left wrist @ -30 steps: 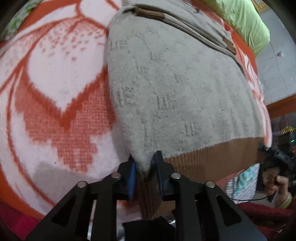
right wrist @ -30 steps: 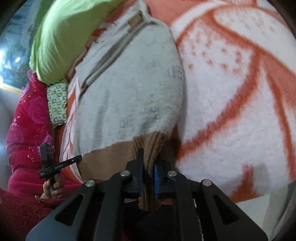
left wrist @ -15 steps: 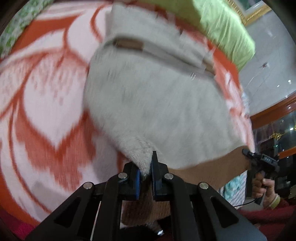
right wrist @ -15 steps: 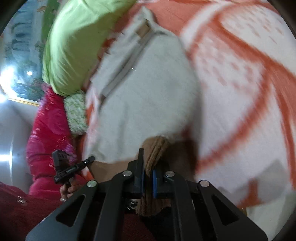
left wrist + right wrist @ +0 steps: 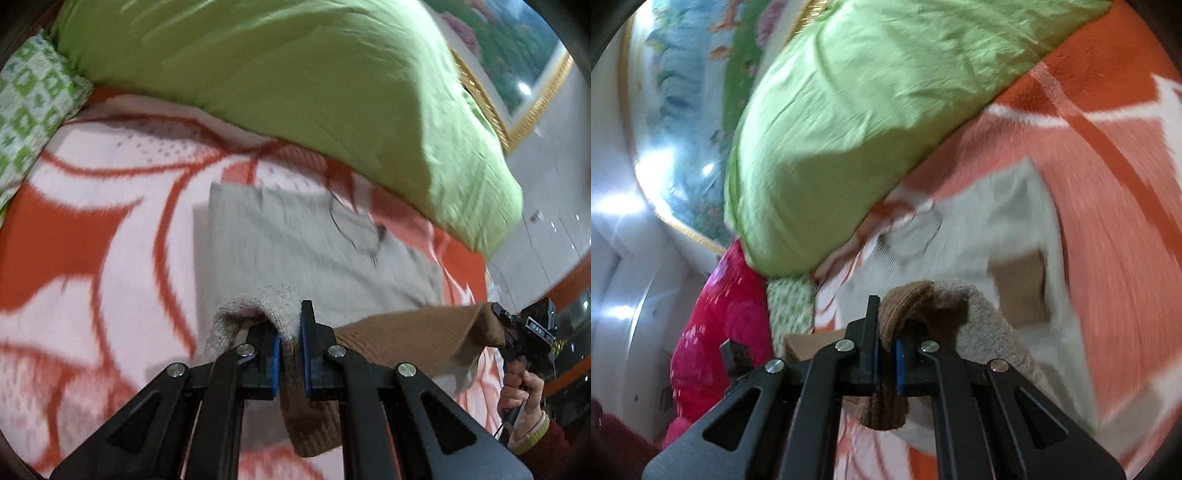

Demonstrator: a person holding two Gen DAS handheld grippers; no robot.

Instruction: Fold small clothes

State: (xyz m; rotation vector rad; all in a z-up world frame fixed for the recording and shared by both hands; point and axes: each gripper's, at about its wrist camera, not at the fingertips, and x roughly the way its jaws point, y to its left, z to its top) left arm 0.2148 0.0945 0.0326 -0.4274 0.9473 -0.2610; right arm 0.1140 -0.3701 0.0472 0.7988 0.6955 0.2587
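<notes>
A small grey knit sweater (image 5: 295, 254) with a brown ribbed hem (image 5: 406, 332) lies on an orange-and-white blanket (image 5: 92, 229). My left gripper (image 5: 290, 332) is shut on one hem corner and holds it off the blanket. The hem stretches right to my right gripper (image 5: 498, 321), held by a hand (image 5: 521, 384). In the right wrist view my right gripper (image 5: 886, 332) is shut on the other brown hem corner (image 5: 908, 299). The sweater's flat part (image 5: 997, 229) lies ahead, blurred. The left gripper (image 5: 735, 354) shows only partly at the left edge.
A large green pillow (image 5: 295, 74) (image 5: 868, 110) lies just beyond the sweater's far end. A green-and-white patterned cloth (image 5: 29, 110) sits at the blanket's left. A pink floral quilt (image 5: 713, 325) and a gold-framed picture (image 5: 676, 110) are at the bed's side.
Both grippers rose and carried the hem forward toward the green pillow, still shut on its corners. The knit front is lifted off the blanket, and the pillow now fills the upper view.
</notes>
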